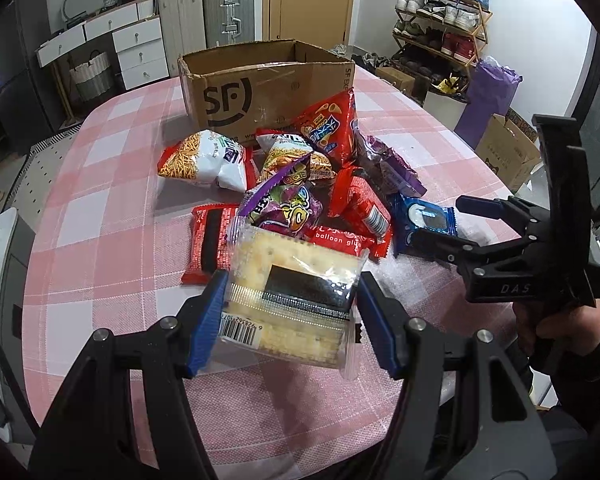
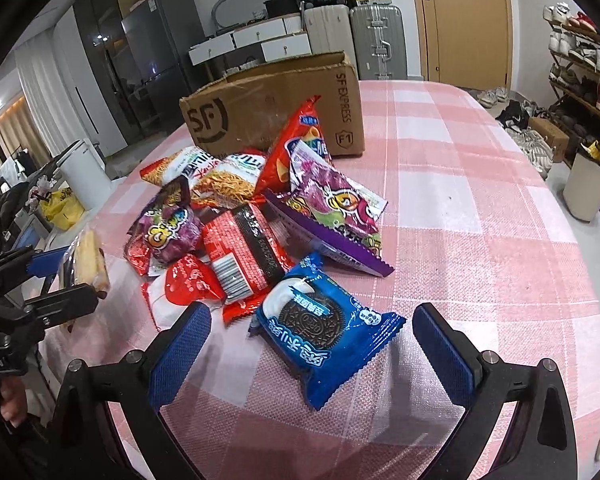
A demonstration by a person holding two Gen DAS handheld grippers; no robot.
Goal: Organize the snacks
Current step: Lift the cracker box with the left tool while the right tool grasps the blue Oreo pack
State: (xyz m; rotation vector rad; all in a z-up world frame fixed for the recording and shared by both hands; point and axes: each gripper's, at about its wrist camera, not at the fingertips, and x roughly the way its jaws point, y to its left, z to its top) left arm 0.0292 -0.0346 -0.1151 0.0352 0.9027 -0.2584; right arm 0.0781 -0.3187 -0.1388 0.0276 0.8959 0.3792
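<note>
Two claws are at work over a table (image 1: 100,216) covered in pink-and-white checked cloth. One, the left claw (image 1: 290,320), is clenched on a clear packet of crackers (image 1: 296,276), its blue pads pressing the packet's two sides and holding it off the cloth, just in front of the snack heap. Seen from the right wrist, that same cracker packet (image 2: 86,264) shows edge-on at the far left. The right claw (image 2: 312,356) stands released, its jaws wide apart on either side of a blue Oreo packet (image 2: 320,328) that lies flat on the cloth; neither pad touches it. Behind the Oreo packet sits the pile: red wafer packs (image 2: 240,252), a purple candy bag (image 2: 332,204), noodle-snack bags (image 2: 220,176) and a red chip bag (image 2: 296,136) leaning against a cardboard box (image 2: 268,108) (open at the top, printed SF). From the left wrist view the box (image 1: 260,84) stands at the far side of the heap, and the right claw (image 1: 448,220) reaches in from the right over the Oreo packet (image 1: 424,220)
</note>
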